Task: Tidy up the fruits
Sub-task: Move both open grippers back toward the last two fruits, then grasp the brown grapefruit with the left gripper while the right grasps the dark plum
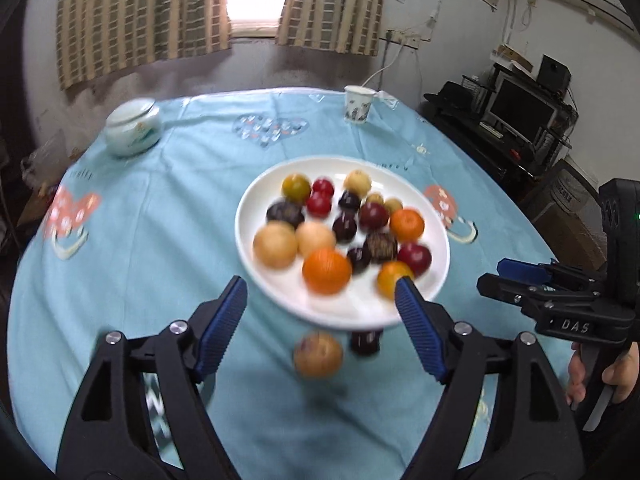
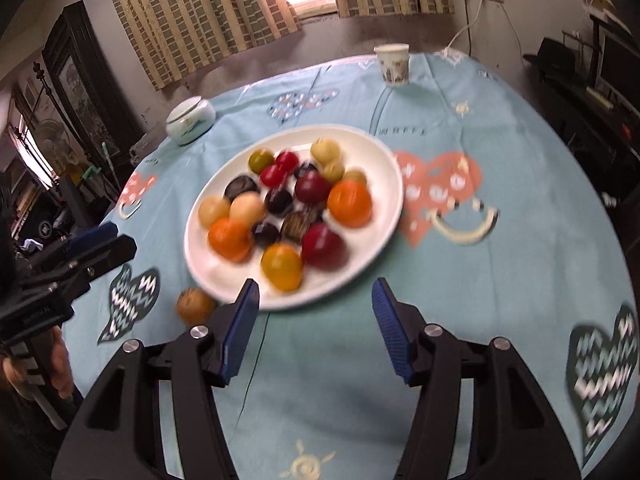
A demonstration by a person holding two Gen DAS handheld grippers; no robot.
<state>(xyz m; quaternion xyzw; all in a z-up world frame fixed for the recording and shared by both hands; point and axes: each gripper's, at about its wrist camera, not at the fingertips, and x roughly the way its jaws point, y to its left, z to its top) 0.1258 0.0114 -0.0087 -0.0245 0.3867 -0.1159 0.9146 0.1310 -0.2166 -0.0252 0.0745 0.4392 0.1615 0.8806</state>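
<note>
Left wrist view
Left gripper [image 1: 320,304]: fingers released, spread wide, nothing between the pads.
Plate [image 1: 360,308]: white, on the bench [image 1: 160,240] under a light blue cloth, at 12 o'clock from the fingers; the right finger tip overlaps its near rim.
Fruits [image 1: 327,271]: oranges, red, dark and pale yellow ones heaped on the plate.
Loose fruit [image 1: 318,354]: brownish, blurred, on the cloth just off the plate's near rim, between the fingers; a dark fruit [image 1: 365,342] just beside it at 2 o'clock.
Jar [image 1: 133,126]: lidded, pale, at 10 o'clock, well apart.
Paper cup [image 1: 359,105]: at 12 o'clock, near the far edge.
Right gripper [image 1: 516,280]: at 3 o'clock, held by a hand [image 1: 612,372].

Right wrist view
Right gripper [image 2: 316,304]: fingers released, empty.
Plate [image 2: 384,168]: at 12 o'clock, its rim just past the left finger.
Loose fruit [image 2: 195,305]: at 9 o'clock, beside the rim.
Left gripper [image 2: 100,246]: at 9 o'clock.
Jar [image 2: 191,120]: 11 o'clock.
Paper cup [image 2: 393,65]: 12 o'clock.
</note>
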